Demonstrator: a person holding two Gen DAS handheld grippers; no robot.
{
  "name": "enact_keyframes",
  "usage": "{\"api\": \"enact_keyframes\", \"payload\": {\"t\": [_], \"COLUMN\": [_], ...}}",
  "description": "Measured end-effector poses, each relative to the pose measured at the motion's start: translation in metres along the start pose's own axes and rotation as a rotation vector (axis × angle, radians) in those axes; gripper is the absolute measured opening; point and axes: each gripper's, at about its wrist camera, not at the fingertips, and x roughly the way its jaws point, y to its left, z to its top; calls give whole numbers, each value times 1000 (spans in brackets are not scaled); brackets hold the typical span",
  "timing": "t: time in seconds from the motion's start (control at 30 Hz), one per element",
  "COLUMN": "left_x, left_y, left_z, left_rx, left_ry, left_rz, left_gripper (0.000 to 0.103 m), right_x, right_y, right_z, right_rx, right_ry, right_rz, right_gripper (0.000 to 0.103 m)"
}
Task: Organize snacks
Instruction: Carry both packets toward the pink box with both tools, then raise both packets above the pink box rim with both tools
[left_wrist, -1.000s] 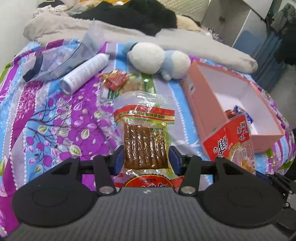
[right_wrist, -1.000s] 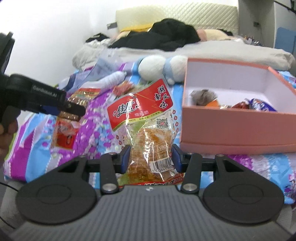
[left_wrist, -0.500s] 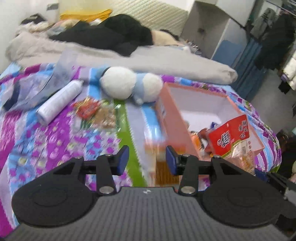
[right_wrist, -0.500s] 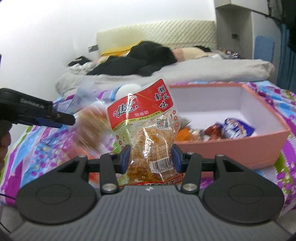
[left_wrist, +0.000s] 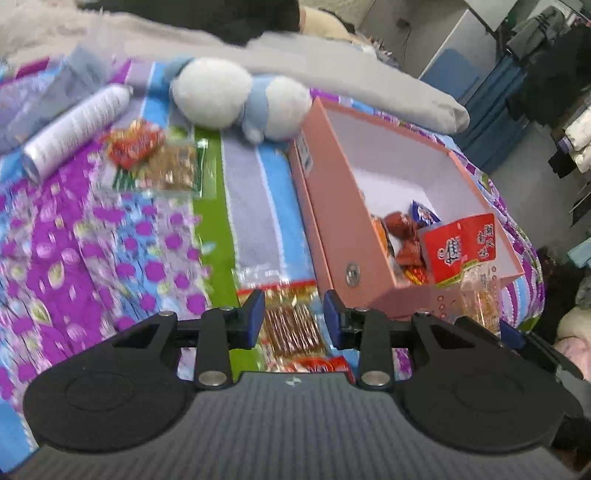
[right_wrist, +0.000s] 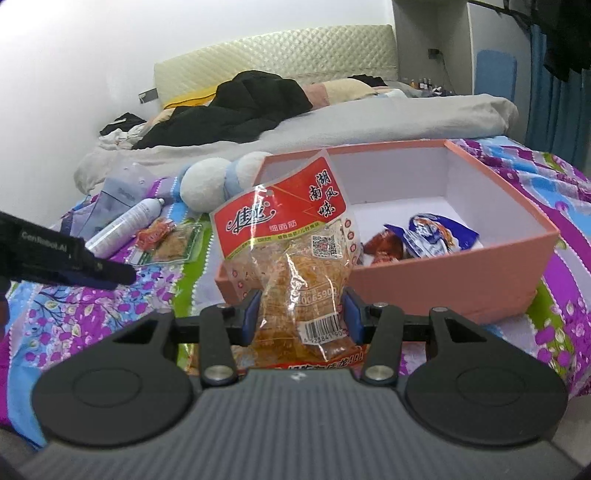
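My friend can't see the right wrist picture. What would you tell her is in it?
The right gripper pinches a clear snack bag with a red label in front of an open pink cardboard box holding a few wrapped snacks. All this is on a purple flowered bedspread.

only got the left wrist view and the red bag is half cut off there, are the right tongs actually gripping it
observer: yes, the right tongs are shut on the red bag, pads on its clear lower half by the barcode.
operator: bag upright
observer: roughly, red label on top.
operator: whats that blue thing in the box
observer: a blue packet, lying flat just behind the front wall of the pink box.
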Motion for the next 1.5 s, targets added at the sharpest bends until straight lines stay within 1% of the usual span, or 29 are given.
{"api": "enact_keyframes", "payload": {"t": [0.07, 0.1, 0.27, 0.3, 0.33, 0.47, 0.5, 0.53, 0.57, 0.6, 0.63, 0.8, 0.87, 0.97, 1.1, 1.2, 1.27, 1.33, 1.43, 1.5], "left_x": [6, 9, 26, 29, 34, 52, 58, 64, 70, 77, 83, 112, 120, 132, 147, 151, 151, 148, 142, 138], "left_y": [5, 7, 11, 10, 10, 7, 7, 6, 4, 3, 2, -9, -18, -31, -45, -45, -44, -46, -53, -54], "left_z": [-5, -7, -16, -17, -19, -23, -23, -23, -23, -24, -24, -25, -27, -30, -34, -34, -33, -33, -37, -38], "left_rx": [-22, -32, -49, -46, -45, -47, -49, -47, -39, -28, -22, 33, 76, 149, 247, 253, 251, 258, 307, 304], "left_ry": [21, 32, 83, 92, 100, 133, 145, 161, 174, 182, 192, 232, 233, 240, 245, 238, 239, 236, 222, 214], "left_rz": [-13, -17, -21, -22, -24, -33, -38, -28, -9, 14, 36, 112, 142, 169, 236, 248, 248, 243, 221, 216], "left_gripper": [43, 48, 60, 65, 68, 69, 72, 77, 79, 86, 89, 90, 90, 90, 90, 90, 86, 77, 63, 61], "right_x": [-3, -6, -20, -22, -24, -21, -19, -16, -12, -9, -8, -2, -2, -3, -3, -2, -2, -1, -1, -1], "right_y": [-4, -7, -19, -21, -22, -28, -28, -28, -27, -26, -25, -24, -26, -29, -32, -33, -33, -33, -33, -34], "right_z": [-6, -10, -28, -31, -36, -53, -57, -60, -64, -67, -69, -74, -73, -74, -74, -74, -74, -74, -73, -73], "right_rx": [5, 12, 36, 38, 41, 60, 64, 67, 66, 63, 61, 68, 69, 77, 84, 89, 91, 90, 88, 87], "right_ry": [7, 13, 33, 39, 47, 88, 104, 116, 127, 138, 144, 153, 152, 151, 150, 152, 153, 153, 150, 149], "right_rz": [-9, -14, -42, -48, -58, -75, -74, -71, -68, -68, -66, -55, -60, -67, -73, -72, -68, -66, -61, -58], "right_gripper": [49, 49, 49, 49, 49, 49, 49, 49, 49, 49, 49, 49, 49, 49, 49, 49, 49, 49, 49, 49]}}
